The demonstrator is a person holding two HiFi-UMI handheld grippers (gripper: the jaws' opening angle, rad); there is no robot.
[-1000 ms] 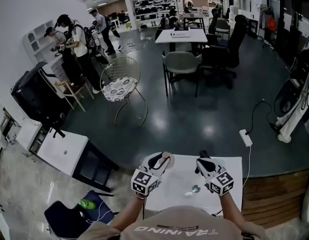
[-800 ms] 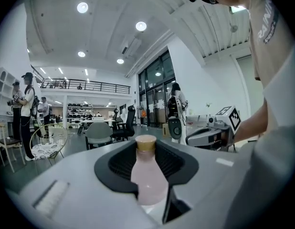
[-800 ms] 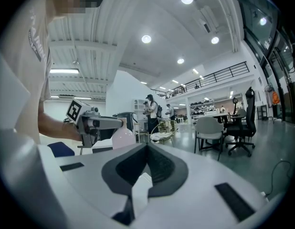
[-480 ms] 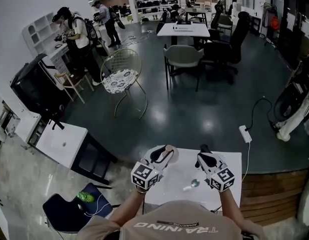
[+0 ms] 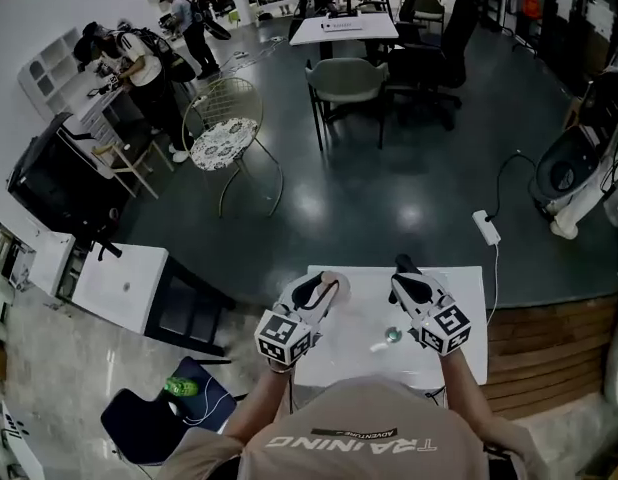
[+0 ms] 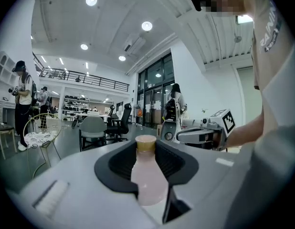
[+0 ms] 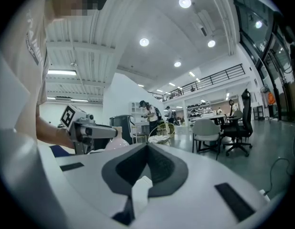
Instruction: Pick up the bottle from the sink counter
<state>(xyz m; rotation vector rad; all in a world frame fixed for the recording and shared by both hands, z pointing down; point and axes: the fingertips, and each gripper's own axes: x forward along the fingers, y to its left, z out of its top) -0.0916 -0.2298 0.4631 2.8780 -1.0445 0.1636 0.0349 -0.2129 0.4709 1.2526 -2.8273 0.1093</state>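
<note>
Left gripper [image 6: 146,148] is clamped wide on the pink bottle [image 6: 148,178], pads against its body. Right gripper [image 7: 147,148] has its jaws together, empty.

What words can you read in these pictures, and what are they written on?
"TRAINING": big letters on the person's shirt, upside down in the head view.
"ADVENTURE": small print just above it on the same shirt, only just readable.
Bottle: no label to read.
Marker cubes: black-and-white squares only, no words.
</note>
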